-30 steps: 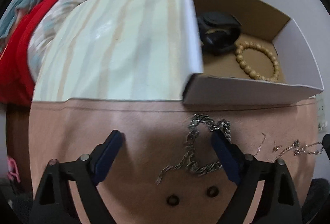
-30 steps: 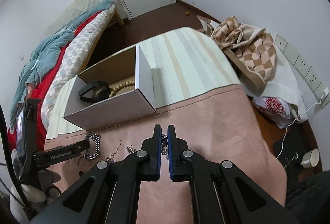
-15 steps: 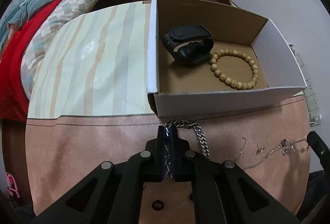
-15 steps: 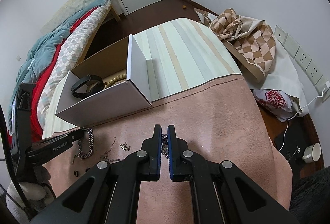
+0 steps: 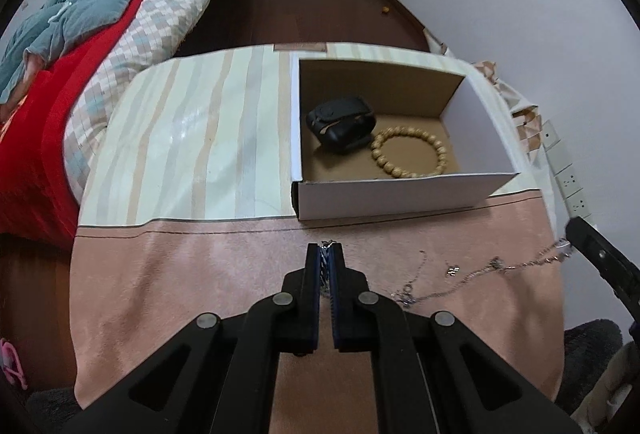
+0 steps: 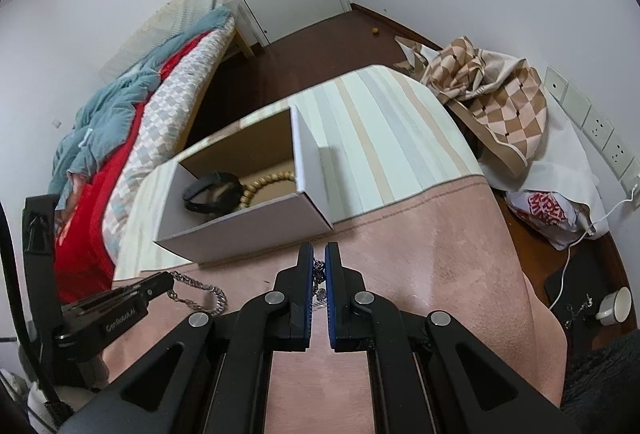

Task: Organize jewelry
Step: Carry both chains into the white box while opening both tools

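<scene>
My left gripper (image 5: pixel 327 249) is shut on a thick silver chain (image 6: pixel 200 288), which hangs from it above the pink cloth in the right wrist view. My right gripper (image 6: pixel 319 254) is shut on a thin silver necklace (image 5: pixel 480 272) that trails across the cloth to the right in the left wrist view. A white cardboard box (image 5: pixel 400 196) stands just beyond both grippers; it holds a black wristband (image 5: pixel 342 122) and a wooden bead bracelet (image 5: pixel 408 156). The box also shows in the right wrist view (image 6: pixel 248 230).
A pink cloth (image 5: pixel 180 274) covers the near half of the striped table (image 5: pixel 192 142). A small earring (image 5: pixel 453 270) lies on the cloth. A bed with red and teal bedding (image 5: pixel 60 46) is to the left; a checkered cloth (image 6: pixel 492 102) and wall sockets are to the right.
My left gripper closed on the thick chain and lifted it off the cloth, rising and pulling back. My right gripper stayed shut on the thin necklace and rose slightly.
</scene>
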`<control>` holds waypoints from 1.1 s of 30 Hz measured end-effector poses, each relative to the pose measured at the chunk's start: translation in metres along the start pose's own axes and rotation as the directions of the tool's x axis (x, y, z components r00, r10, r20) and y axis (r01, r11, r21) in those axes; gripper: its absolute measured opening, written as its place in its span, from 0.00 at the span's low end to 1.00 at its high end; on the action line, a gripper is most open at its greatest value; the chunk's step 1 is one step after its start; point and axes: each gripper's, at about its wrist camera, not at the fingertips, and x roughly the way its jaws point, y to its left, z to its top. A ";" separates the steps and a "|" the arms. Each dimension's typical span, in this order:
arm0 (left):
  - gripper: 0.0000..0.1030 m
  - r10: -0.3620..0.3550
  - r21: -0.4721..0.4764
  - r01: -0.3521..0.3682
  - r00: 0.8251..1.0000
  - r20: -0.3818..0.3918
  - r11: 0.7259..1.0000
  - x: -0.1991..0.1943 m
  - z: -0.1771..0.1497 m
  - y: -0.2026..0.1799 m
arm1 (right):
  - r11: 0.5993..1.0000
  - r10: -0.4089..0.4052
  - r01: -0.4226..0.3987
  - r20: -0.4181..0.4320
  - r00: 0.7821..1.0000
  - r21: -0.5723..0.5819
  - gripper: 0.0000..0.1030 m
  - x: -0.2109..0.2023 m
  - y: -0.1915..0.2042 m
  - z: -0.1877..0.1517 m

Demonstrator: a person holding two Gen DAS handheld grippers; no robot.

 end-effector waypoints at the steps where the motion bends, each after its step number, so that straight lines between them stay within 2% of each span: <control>1: 0.01 -0.003 0.003 0.003 1.000 0.007 1.000 -0.005 0.000 -0.001 | 1.000 0.009 -0.009 0.006 1.000 -0.001 0.05 -0.004 0.002 0.002; 12: 0.01 -0.103 0.009 0.103 0.992 0.067 0.995 -0.054 0.029 -0.005 | 0.993 0.115 -0.114 0.047 0.992 -0.030 0.05 -0.040 0.027 0.035; 17: 0.01 -0.149 0.030 0.146 0.983 0.112 0.989 -0.075 0.066 -0.010 | 0.983 0.170 -0.163 0.081 0.982 -0.085 0.05 -0.056 0.048 0.072; 21: 0.01 -0.151 0.049 0.146 0.981 0.125 0.988 -0.073 0.095 -0.012 | 0.975 0.191 -0.180 0.077 0.979 -0.128 0.05 -0.049 0.064 0.105; 26: 0.01 -0.167 0.033 0.166 0.985 0.049 0.986 -0.038 0.117 -0.010 | 0.964 0.202 -0.202 -0.017 0.979 -0.172 0.05 -0.006 0.076 0.138; 28: 0.01 -0.150 0.023 0.150 0.989 0.003 0.988 -0.014 0.120 -0.008 | 0.961 0.185 -0.197 -0.076 0.980 -0.193 0.05 0.020 0.081 0.146; 33: 0.02 -0.137 -0.022 0.135 0.987 -0.085 0.991 0.024 0.118 0.000 | 0.956 0.140 -0.171 -0.142 0.980 -0.239 0.05 0.063 0.086 0.155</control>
